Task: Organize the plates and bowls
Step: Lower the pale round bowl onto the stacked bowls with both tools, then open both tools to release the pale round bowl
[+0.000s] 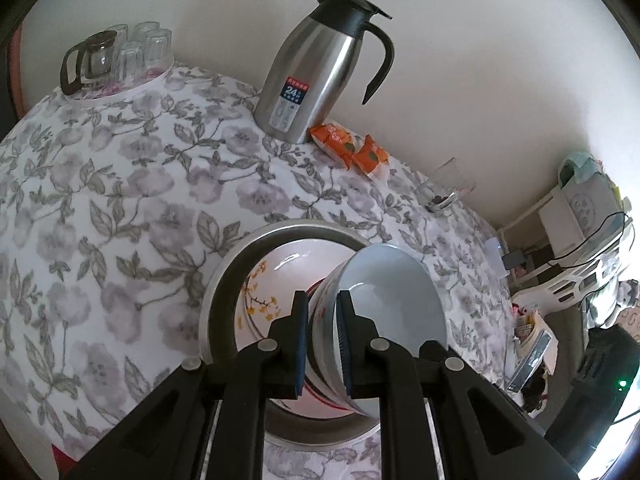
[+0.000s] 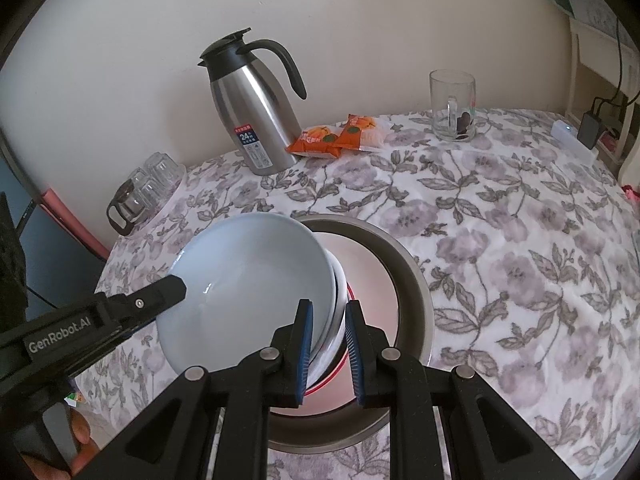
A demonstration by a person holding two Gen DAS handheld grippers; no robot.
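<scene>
A stack of nested bowls [image 2: 248,280], pale blue-white inside with red-patterned sides [image 1: 320,312], hangs tilted over a round metal basin [image 2: 416,288]. In the basin lies a white plate [image 1: 264,280] with yellow flowers. My left gripper [image 1: 323,344] is shut on the stack's rim on one side. In the right wrist view the left gripper [image 2: 176,288] comes in from the left onto the rim. My right gripper [image 2: 330,354] is shut on the opposite rim, one pad inside and one outside.
On the floral tablecloth [image 2: 520,240], a steel thermos jug [image 2: 252,120] and orange snack packets [image 2: 340,136] stand by the wall. A glass mug [image 2: 452,104] is at the back right. A tray of upturned glasses [image 1: 132,52] sits at the back left.
</scene>
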